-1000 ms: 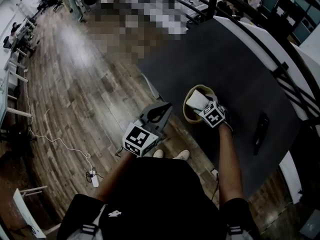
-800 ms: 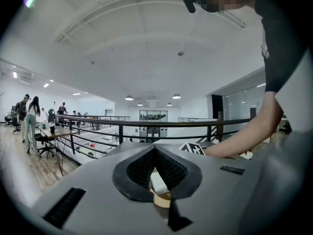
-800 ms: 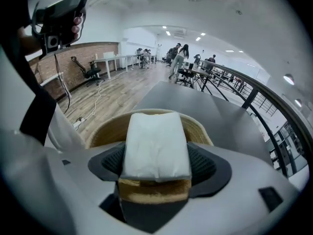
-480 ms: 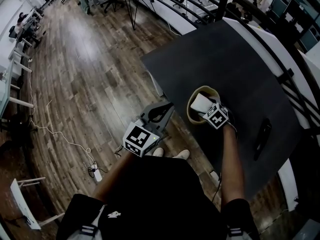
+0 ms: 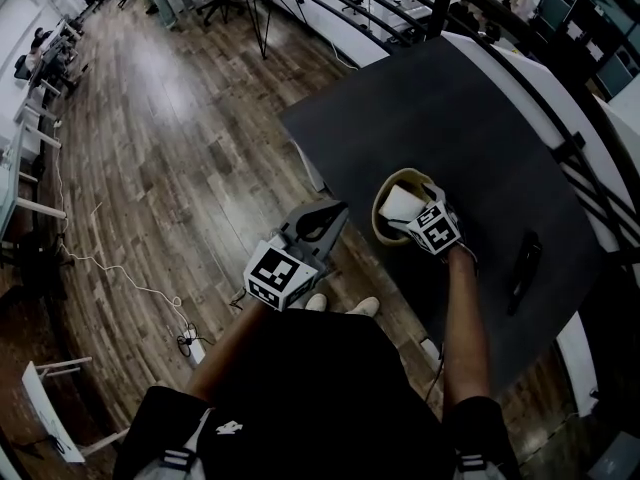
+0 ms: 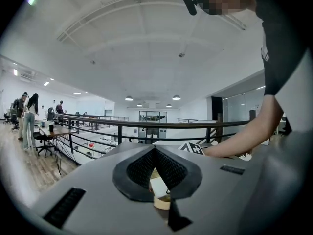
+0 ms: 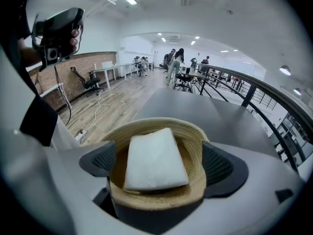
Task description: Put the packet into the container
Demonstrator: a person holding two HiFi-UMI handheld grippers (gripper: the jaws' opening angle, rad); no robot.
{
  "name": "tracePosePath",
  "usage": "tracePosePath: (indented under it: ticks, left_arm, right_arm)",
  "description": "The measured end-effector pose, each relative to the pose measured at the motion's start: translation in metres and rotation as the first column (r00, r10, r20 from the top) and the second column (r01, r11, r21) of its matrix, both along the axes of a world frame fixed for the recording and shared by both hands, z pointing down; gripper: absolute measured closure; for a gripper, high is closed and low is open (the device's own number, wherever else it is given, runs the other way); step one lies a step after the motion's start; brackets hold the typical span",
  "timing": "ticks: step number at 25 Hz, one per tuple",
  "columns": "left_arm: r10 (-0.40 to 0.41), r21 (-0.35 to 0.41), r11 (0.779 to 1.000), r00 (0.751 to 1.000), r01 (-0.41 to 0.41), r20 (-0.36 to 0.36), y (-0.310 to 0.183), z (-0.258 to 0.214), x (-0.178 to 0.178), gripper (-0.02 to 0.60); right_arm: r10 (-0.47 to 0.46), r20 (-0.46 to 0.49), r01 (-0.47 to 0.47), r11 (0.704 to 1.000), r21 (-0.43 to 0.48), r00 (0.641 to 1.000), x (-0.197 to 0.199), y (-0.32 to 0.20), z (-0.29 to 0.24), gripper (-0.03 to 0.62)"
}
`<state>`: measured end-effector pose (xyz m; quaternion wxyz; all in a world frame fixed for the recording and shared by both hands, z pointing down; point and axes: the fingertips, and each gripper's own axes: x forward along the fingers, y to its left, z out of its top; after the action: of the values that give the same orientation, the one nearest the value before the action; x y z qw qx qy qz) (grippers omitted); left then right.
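Note:
A white packet [image 7: 154, 158] lies flat inside a round woven straw container [image 7: 195, 136] near the front edge of the dark table. In the head view the packet [image 5: 400, 203] shows inside the container [image 5: 384, 190]. My right gripper [image 7: 161, 163] hangs just over the container. Its jaws are opening and stand wide on either side of the packet. Neither pad touches the packet. My left gripper [image 5: 322, 218] is held off the table's left side over the floor. Its fingertips meet, with nothing between them [image 6: 154, 151].
The dark table [image 5: 480, 118] has its near edge by the person's body. A long black object [image 5: 522, 263] lies on it at the right. A metal railing [image 5: 560, 78] runs behind the table. Cables and a power strip [image 5: 186, 346] lie on the wooden floor.
The right gripper has stayed over the container with the packet inside. The left gripper has kept its place. Only the head view has shifted slightly.

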<state>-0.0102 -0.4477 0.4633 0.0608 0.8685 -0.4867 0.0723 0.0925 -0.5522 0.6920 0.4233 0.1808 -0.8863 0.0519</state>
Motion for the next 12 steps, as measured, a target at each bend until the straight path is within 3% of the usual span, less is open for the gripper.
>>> tracePosePath:
  ticks: [7, 12]
  left_arm:
    - [0.03, 0.003, 1.0, 1.0, -0.03, -0.007, -0.001, 0.002, 0.008, 0.577]
    - [0.057, 0.014, 0.998, 0.998, -0.056, -0.025, -0.003, -0.001, 0.016, 0.577]
  right_arm:
    - [0.083, 0.154, -0.092, 0.994, 0.053, 0.985, 0.0, 0.002, -0.055, 0.069]
    - [0.124, 0.305, -0.167, 0.979, 0.12, 0.944, -0.001, 0.012, -0.113, 0.219]
